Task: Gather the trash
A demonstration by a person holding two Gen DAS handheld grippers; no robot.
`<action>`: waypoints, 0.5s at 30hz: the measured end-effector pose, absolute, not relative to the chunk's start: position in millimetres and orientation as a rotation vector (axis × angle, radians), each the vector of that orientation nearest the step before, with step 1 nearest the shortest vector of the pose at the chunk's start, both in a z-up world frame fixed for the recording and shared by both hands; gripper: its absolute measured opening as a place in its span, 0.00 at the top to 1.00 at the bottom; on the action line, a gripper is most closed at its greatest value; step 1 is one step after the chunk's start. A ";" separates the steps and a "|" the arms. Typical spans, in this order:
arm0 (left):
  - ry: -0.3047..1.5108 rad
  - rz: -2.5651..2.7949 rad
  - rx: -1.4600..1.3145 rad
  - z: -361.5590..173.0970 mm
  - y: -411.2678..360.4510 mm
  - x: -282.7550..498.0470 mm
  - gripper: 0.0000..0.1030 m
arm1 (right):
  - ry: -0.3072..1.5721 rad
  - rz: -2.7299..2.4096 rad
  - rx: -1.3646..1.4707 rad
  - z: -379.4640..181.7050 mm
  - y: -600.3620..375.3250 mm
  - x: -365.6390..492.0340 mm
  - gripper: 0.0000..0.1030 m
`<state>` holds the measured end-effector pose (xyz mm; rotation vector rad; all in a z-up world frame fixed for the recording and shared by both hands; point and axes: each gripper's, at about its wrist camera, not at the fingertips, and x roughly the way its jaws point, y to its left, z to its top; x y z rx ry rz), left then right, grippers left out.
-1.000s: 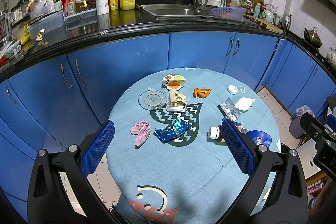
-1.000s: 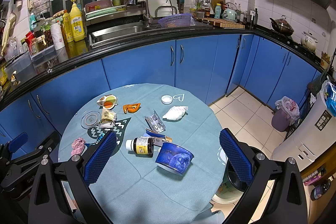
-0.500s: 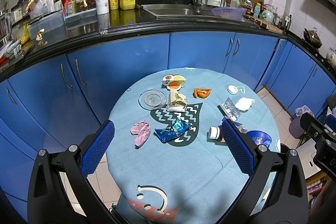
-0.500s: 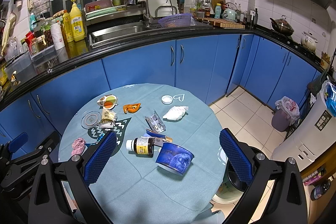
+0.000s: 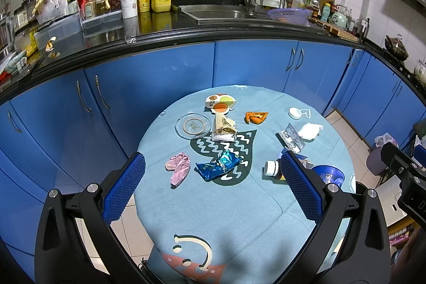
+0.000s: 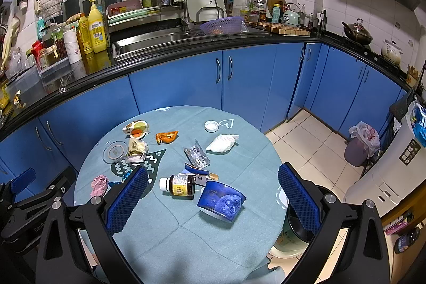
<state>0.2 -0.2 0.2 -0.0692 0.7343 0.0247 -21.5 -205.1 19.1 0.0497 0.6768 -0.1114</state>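
Observation:
Trash lies scattered on a round table with a light blue cloth [image 5: 239, 217]. In the left wrist view there is a blue foil wrapper [image 5: 218, 165], a pink crumpled piece [image 5: 179, 167], a beige snack packet [image 5: 224, 127] and orange peel [image 5: 256, 117]. In the right wrist view there is a brown pill bottle [image 6: 177, 185] on its side, a blue paper cup [image 6: 221, 201] tipped over, a blister pack [image 6: 197, 155], a white tissue wad [image 6: 222, 143] and a white cap [image 6: 211, 126]. My left gripper [image 5: 211, 188] and right gripper [image 6: 213, 200] are open and empty, above the table's near side.
A glass dish [image 5: 192, 126] sits on the table's far left. A small bin [image 6: 298, 228] stands on the floor at the table's right edge. Blue cabinets [image 6: 239, 79] and a cluttered counter [image 5: 186, 25] run behind. A lined purple bin [image 6: 358, 148] stands by the right cabinets.

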 end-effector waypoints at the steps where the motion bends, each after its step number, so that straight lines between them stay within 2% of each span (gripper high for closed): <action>1: 0.734 0.024 -0.069 0.2 -0.2 0.2 0.03 | 0.676 -0.112 0.049 19.7 -205.2 -20.9 0.07; 15: 0.736 0.026 -0.071 0.0 0.2 0.5 0.03 | 0.681 -0.115 0.050 18.3 -204.7 -21.1 0.07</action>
